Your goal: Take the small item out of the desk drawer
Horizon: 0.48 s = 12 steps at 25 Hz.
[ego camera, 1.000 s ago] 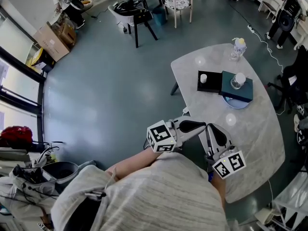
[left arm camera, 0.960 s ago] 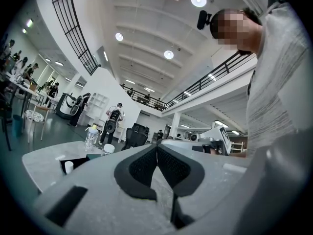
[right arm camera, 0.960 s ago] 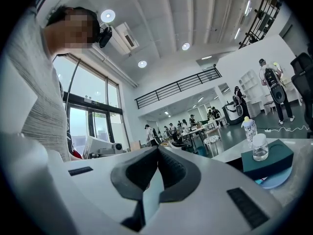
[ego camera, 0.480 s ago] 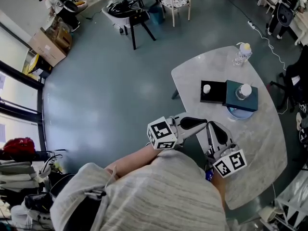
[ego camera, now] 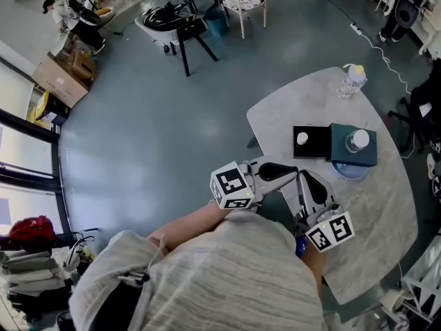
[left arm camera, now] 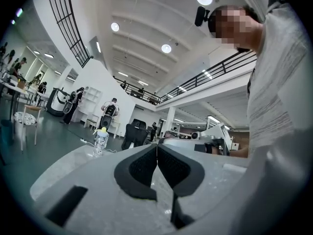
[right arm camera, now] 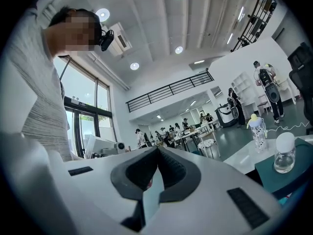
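Observation:
A teal drawer box [ego camera: 353, 147] stands on the marble table [ego camera: 372, 212], with a small glass bottle [ego camera: 357, 141] on top. Its black drawer [ego camera: 311, 143] sticks out to the left and holds a small white item [ego camera: 301, 138]. My left gripper [ego camera: 293, 173] and right gripper [ego camera: 304, 176] hover side by side over the table's near edge, short of the drawer. Both are shut and hold nothing. In the left gripper view the left gripper's [left arm camera: 156, 148] pads meet. The right gripper's [right arm camera: 157, 151] pads meet in the right gripper view, where the teal box [right arm camera: 288, 177] and the glass bottle [right arm camera: 284, 153] lie to the right.
A baby bottle [ego camera: 352, 80] stands at the table's far edge. A blue plate [ego camera: 348, 172] lies under the teal box. Chairs [ego camera: 244, 2] and a black stool [ego camera: 189, 29] stand on the grey floor beyond. A dark office chair [ego camera: 427, 95] is at the table's right.
The head view has shifted, so the table and drawer box sit lower and nearer in the frame. Both grippers stay shut and have hardly moved.

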Each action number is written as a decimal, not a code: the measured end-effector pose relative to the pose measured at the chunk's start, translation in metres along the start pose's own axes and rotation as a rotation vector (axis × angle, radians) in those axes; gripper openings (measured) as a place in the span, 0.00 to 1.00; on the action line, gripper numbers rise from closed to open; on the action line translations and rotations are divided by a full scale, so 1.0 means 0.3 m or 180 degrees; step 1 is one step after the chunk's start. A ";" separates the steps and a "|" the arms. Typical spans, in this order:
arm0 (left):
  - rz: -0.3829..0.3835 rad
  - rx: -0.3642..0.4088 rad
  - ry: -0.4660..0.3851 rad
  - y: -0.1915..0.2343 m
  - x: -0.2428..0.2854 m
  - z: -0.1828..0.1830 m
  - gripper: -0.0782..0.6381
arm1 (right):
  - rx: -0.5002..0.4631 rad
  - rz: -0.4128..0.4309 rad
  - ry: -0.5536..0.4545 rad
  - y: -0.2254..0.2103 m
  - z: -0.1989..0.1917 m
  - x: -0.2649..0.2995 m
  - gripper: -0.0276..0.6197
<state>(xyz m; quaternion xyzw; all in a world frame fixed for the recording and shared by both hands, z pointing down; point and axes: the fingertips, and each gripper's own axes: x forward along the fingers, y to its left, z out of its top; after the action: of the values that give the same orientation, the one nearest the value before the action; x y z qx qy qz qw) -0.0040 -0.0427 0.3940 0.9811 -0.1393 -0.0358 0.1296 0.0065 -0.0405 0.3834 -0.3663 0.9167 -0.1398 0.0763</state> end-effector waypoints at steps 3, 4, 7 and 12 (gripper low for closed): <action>-0.0053 -0.0002 0.0025 0.039 -0.026 -0.003 0.13 | -0.0016 -0.0060 0.0024 0.000 -0.017 0.045 0.06; -0.0069 -0.0013 0.0027 0.049 -0.032 -0.004 0.13 | -0.0022 -0.0078 0.0042 0.000 -0.022 0.056 0.06; -0.0117 -0.0049 0.0025 0.067 -0.035 -0.003 0.13 | -0.0047 -0.0111 0.0108 -0.008 -0.024 0.074 0.06; -0.0106 -0.0132 0.0023 0.113 -0.045 -0.022 0.13 | -0.0115 -0.0162 0.0264 -0.027 -0.049 0.113 0.06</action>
<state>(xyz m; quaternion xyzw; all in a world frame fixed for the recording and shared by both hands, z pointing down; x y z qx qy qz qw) -0.0252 -0.0686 0.4098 0.9805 -0.1217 -0.0373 0.1498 -0.0161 -0.0665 0.3985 -0.3848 0.9118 -0.1402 0.0281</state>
